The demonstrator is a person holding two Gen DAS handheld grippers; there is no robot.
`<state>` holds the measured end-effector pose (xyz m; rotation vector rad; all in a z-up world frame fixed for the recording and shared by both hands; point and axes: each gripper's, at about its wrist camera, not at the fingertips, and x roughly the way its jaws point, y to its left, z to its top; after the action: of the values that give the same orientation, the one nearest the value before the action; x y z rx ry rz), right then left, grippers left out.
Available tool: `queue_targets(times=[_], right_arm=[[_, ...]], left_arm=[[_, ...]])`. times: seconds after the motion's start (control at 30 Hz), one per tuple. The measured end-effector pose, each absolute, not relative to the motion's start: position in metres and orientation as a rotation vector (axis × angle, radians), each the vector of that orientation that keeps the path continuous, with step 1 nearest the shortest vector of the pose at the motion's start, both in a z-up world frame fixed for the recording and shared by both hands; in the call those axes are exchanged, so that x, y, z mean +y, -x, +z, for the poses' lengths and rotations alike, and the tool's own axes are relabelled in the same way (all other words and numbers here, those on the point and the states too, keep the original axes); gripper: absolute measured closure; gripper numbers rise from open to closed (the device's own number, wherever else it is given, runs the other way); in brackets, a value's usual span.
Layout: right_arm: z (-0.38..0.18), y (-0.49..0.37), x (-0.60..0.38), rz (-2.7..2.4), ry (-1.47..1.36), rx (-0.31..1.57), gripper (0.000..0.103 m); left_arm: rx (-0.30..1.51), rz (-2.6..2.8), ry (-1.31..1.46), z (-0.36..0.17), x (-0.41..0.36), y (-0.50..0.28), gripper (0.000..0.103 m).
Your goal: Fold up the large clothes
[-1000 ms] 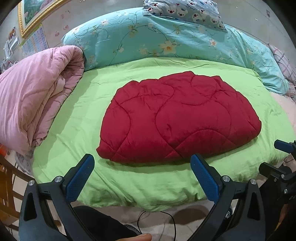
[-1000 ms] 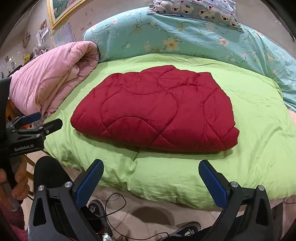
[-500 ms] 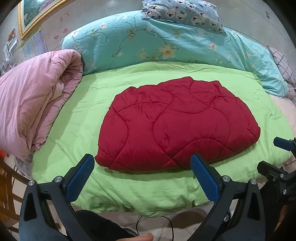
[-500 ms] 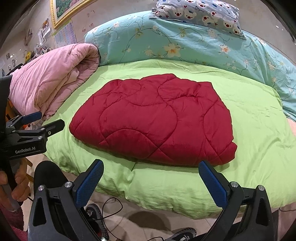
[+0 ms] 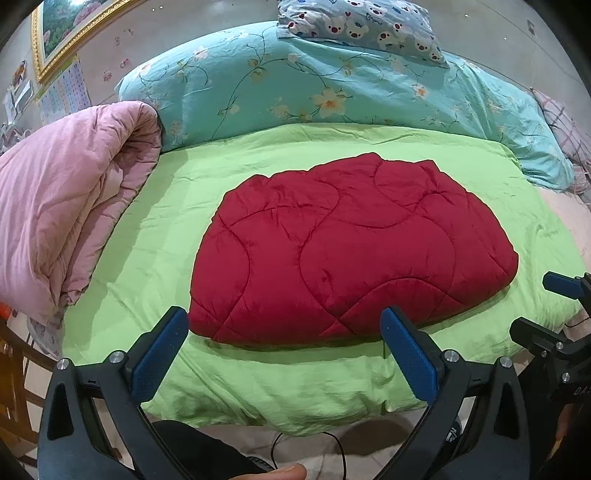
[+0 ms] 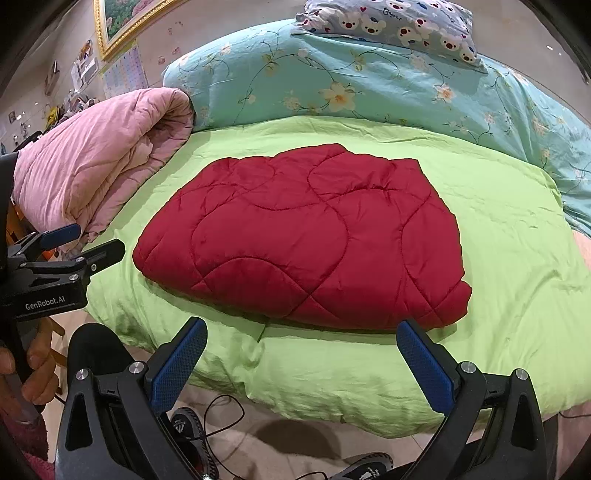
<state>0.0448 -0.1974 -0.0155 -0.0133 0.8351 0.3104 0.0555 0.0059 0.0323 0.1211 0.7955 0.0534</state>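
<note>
A folded dark red quilted garment (image 5: 351, 251) lies flat on the green bed cover (image 5: 155, 258); it also shows in the right wrist view (image 6: 306, 240). My left gripper (image 5: 284, 350) is open and empty, held off the bed's near edge just short of the garment. My right gripper (image 6: 303, 354) is open and empty, also off the near edge in front of the garment. Each gripper shows at the side of the other's view: the right one (image 5: 554, 321), the left one (image 6: 74, 247).
A rolled pink quilt (image 5: 62, 221) lies at the bed's left side. A teal floral duvet (image 5: 332, 85) and a bear-print pillow (image 5: 362, 26) lie at the head. A cable (image 6: 218, 413) and shoes lie on the floor below. A wooden chair (image 5: 14, 369) stands at left.
Both grippers have tilted or risen a little, so the bed and garment sit lower in view. The garment has not moved. Both grippers stay open.
</note>
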Motion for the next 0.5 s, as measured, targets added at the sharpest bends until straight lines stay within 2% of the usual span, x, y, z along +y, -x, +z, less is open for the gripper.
queue_targets(times=[0.5], right_arm=[[-0.0118,-0.0473,-0.1976,0.311,0.012,0.823,0.000]], left_arm=[[0.791,0.065,-0.124,0.0320,0.0050,-0.0570,0.000]])
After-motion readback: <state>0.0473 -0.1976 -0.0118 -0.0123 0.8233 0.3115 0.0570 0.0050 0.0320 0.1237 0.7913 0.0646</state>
